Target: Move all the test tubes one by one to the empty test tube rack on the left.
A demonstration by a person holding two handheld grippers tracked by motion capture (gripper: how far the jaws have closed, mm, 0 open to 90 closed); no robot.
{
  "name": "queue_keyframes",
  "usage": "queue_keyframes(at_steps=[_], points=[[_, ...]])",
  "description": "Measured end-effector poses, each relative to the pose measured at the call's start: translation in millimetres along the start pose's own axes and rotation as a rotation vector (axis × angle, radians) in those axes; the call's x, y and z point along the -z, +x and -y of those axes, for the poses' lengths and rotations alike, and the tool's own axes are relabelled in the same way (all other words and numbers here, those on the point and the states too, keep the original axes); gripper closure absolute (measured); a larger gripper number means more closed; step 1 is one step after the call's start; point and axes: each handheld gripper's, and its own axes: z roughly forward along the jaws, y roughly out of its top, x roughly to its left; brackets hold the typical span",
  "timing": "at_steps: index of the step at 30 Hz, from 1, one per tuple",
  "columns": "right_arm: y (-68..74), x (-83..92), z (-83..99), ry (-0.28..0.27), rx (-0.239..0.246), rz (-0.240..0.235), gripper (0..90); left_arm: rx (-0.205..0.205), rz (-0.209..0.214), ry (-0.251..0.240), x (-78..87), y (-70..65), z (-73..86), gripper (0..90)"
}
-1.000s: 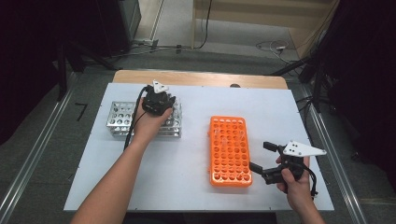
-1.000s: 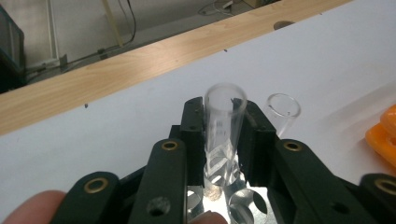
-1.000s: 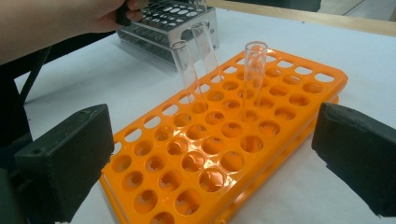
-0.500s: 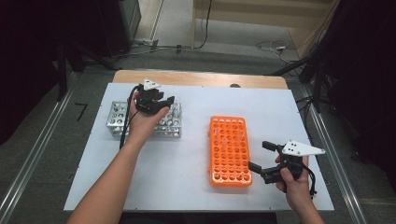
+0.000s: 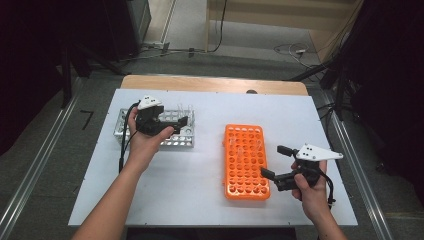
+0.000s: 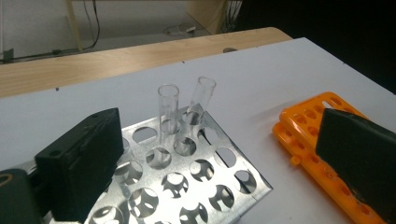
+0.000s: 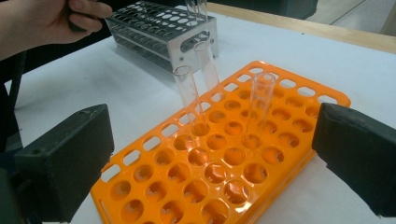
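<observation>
Left hand-held gripper (image 5: 181, 124) has just opened wide, empty, drawn back from the metal rack's (image 5: 125, 121) tubes (image 6: 168, 109).

The high view looks from above the near edge, forward and down on the whole table (image 5: 200, 190). The left gripper view sits close over the metal rack (image 6: 196, 172), with the orange rack (image 6: 308, 140) at 3 o'clock. The right gripper view looks close across the orange rack toward the metal rack at 11 o'clock.
</observation>
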Motion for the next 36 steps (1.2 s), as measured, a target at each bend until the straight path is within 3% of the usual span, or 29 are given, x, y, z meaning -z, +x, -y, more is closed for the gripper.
queue_keyframes(at_steps=[3,4,6,15,19,27,33,34,36], points=[[-0.8,-3.1,-4.0,0.011,0.003,0.003,0.0,-0.001,0.019,-0.013,6.7,-2.6,2.6,0.0],[-1.1,-3.9,-5.2,0.014,0.004,0.004,0.0,0.011,0.048,-0.029,14.0,-5.5,5.3,0.0],[-2.7,-5.2,-7.6,0.016,0.003,0.006,0.0,0.013,0.068,-0.036,20.3,-8.8,8.4,0.0],[-15.6,-15.4,-17.1,0.017,-0.016,0.035,0.0,-0.038,0.075,-0.041,40.3,-25.1,24.1,0.0],[-21.9,-23.3,-21.0,0.008,-0.040,0.052,0.0,-0.078,0.073,-0.042,48.6,-38.8,35.9,0.0],[-37.2,-42.0,-27.2,0.036,-0.046,0.063,0.0,-0.093,0.082,-0.053,57.6,-54.0,50.3,0.0],[-45.0,-47.5,-19.5,0.033,-0.081,0.025,5.9,-0.084,0.097,-0.049,59.8,-55.6,55.5,0.0],[-44.9,-49.7,-14.5,0.039,-0.093,0.004,12.5,-0.086,0.098,-0.049,60.3,-55.2,56.4,0.0],[-43.1,-53.6,-10.6,0.072,-0.075,0.001,17.1,-0.090,0.091,-0.043,59.8,-54.3,59.7,0.0]])
